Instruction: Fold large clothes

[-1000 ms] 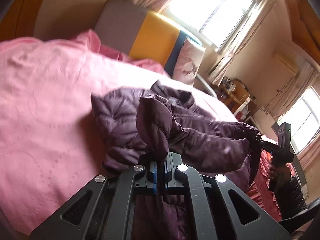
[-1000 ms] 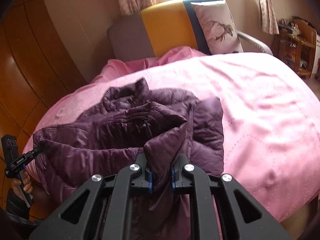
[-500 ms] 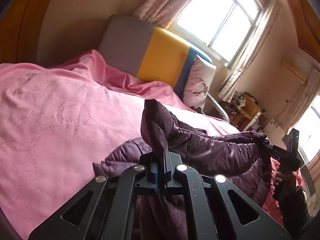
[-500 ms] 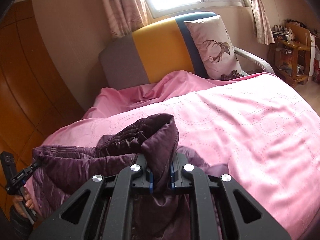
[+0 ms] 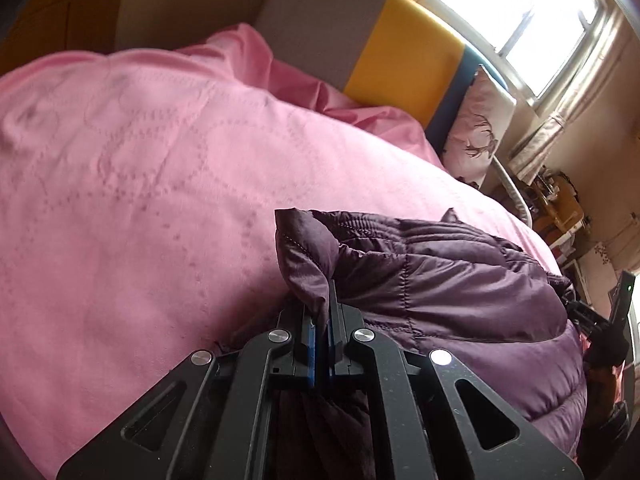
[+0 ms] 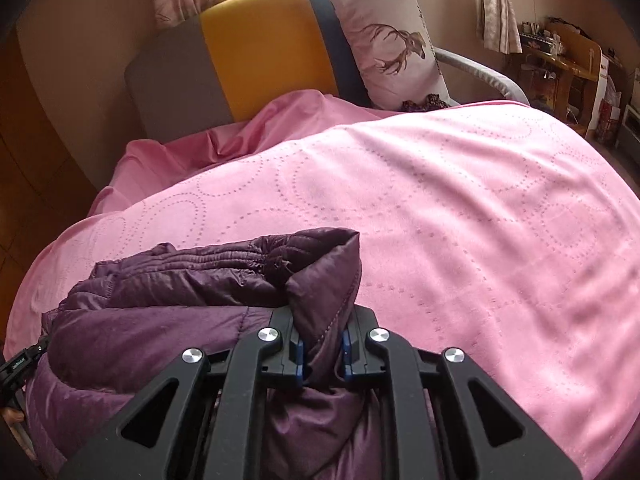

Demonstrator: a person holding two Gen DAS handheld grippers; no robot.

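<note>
The purple quilted down jacket (image 5: 448,280) lies bunched at the near edge of the bed, on the pink bedspread (image 5: 140,184); most of the spread beyond it, up to the grey-and-yellow headboard (image 6: 240,52) and the deer-print pillow (image 6: 392,52), is bare. The left tongs (image 5: 320,320) are closed on a pinched corner of the jacket, a peak of fabric standing up between the blue pads (image 5: 311,344); the right tongs (image 6: 322,348) grip a thicker fold of its other corner, jaws narrowed but held apart by the padding. In the left view the right tool shows at the far right edge, so the two grips sit at opposite ends of one hem.

The step in hand looks like carrying this edge to lay or fold the jacket. To do it well, I would keep both grips level and the hem taut between them, so that the slippery shell does not sag in the middle; move both hands together at one pace; set the edge down square with the layer beneath before letting go; and press lightly, since the down filling will likely spring back and skew the fold. The left grip holds little cloth and might slip under a sharp tug.
</note>
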